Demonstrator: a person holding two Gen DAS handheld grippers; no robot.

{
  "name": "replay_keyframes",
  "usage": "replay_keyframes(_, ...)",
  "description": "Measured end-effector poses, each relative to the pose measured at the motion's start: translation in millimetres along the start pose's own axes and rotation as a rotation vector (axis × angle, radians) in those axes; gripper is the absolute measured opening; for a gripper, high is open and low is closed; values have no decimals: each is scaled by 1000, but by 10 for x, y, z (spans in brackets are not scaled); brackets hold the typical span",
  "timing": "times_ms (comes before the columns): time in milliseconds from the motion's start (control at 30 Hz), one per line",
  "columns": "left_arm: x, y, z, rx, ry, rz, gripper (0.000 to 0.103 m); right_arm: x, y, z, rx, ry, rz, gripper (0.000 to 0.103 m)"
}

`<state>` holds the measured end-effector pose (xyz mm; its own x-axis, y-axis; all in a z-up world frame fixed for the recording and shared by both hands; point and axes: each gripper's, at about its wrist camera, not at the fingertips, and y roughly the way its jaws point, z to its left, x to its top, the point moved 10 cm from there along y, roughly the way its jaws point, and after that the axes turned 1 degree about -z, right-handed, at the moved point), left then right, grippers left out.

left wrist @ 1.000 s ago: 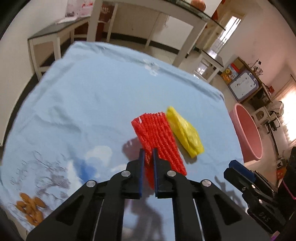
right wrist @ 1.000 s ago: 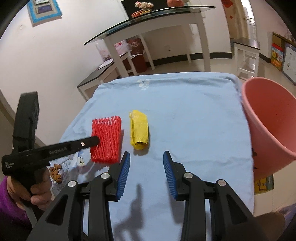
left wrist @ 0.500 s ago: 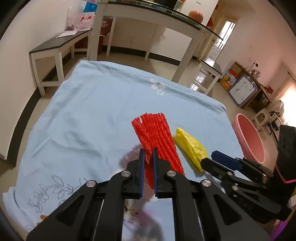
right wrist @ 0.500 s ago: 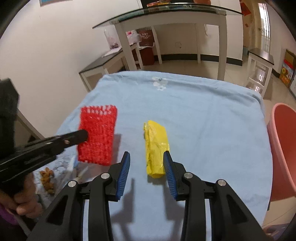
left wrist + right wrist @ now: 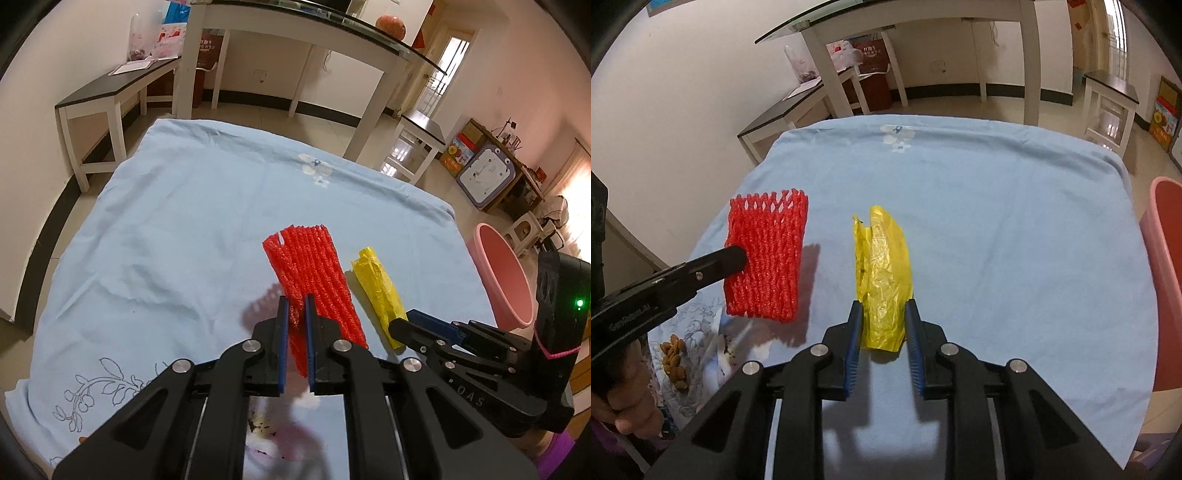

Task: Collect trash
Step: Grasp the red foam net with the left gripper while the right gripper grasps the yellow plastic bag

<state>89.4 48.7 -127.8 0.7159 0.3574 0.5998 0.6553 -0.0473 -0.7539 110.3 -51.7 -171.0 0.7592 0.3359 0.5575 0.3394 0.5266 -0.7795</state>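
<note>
My left gripper (image 5: 295, 306) is shut on a red foam fruit net (image 5: 314, 273) and holds it lifted above the light blue cloth; the net also shows in the right wrist view (image 5: 764, 254), hanging from the left gripper (image 5: 738, 256). A crumpled yellow plastic bag (image 5: 884, 273) lies on the cloth; it also shows in the left wrist view (image 5: 378, 288). My right gripper (image 5: 884, 314) is open, its jaws standing on either side of the bag's near end; it also shows in the left wrist view (image 5: 406, 325).
A pink basin (image 5: 502, 277) stands off the table's right edge, also in the right wrist view (image 5: 1163, 273). Almonds (image 5: 674, 356) and scraps lie on the cloth (image 5: 997, 206) at the near left. A white glass-topped table (image 5: 295, 26) and side benches stand behind.
My left gripper has lifted the red net off the cloth. My right gripper has moved left and forward until its open jaws bracket the yellow bag.
</note>
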Motion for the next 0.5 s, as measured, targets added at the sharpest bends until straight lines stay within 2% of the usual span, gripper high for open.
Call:
replay_keyframes(100, 9, -4, -20, 0, 4, -3, 8, 9, 21, -16, 17, 12, 7, 21)
replay_keyframes(167, 25, -14, -43, 1, 11, -10, 8, 19, 15, -20, 35, 26, 3, 14)
replay_keyframes(267, 49, -43, -79, 1, 21, -21, 8, 9, -29, -20, 39, 37, -6, 9)
replay_keyframes(500, 120, -97, -213, -12, 46, -45, 8, 5, -322, -91, 12, 62, -72, 7)
